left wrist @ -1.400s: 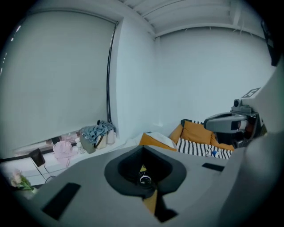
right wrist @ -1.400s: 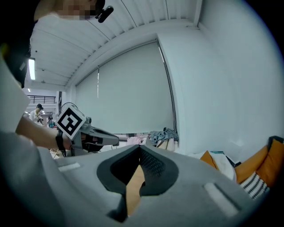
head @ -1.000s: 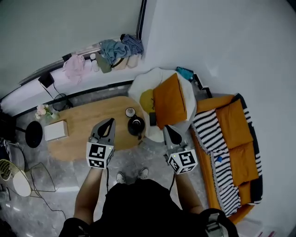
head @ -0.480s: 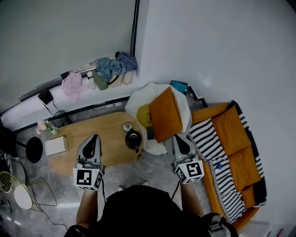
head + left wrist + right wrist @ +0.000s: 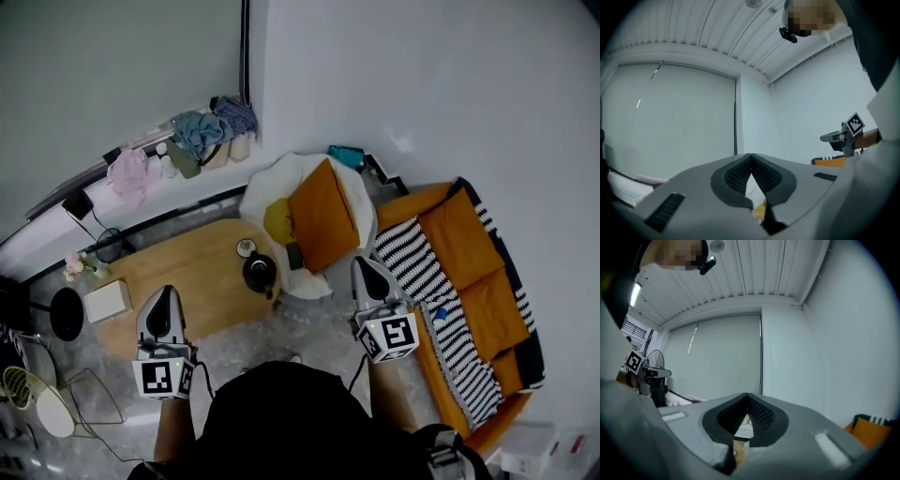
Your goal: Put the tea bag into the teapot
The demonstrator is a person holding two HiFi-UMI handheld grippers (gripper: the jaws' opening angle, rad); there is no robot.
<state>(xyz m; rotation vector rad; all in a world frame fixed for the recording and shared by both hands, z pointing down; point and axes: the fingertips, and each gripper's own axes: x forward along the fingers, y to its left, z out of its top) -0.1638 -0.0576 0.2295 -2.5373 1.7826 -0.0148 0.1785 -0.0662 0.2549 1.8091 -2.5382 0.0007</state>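
A black teapot point(image 5: 259, 272) stands near the right end of the oval wooden table point(image 5: 187, 267), with a small cup point(image 5: 246, 247) just behind it. No tea bag shows in any view. My left gripper point(image 5: 161, 294) hovers at the table's near edge, left of the teapot, shut and empty. My right gripper point(image 5: 362, 266) is off the table to the right, over the floor, also shut and empty. In the left gripper view the jaws point(image 5: 751, 158) meet and point up at the wall. The right gripper view shows its own jaws point(image 5: 747, 397) tip to tip.
A white box point(image 5: 105, 300) and a small flower pot point(image 5: 77, 266) sit at the table's left end. A white round chair with an orange cushion point(image 5: 321, 214) stands behind the teapot. An orange sofa with a striped blanket point(image 5: 441, 295) lies right. A black stool point(image 5: 66, 313) is at left.
Both grippers have drawn back from the table toward the person, the left one down and left, the right one slightly right. Both stayed shut.
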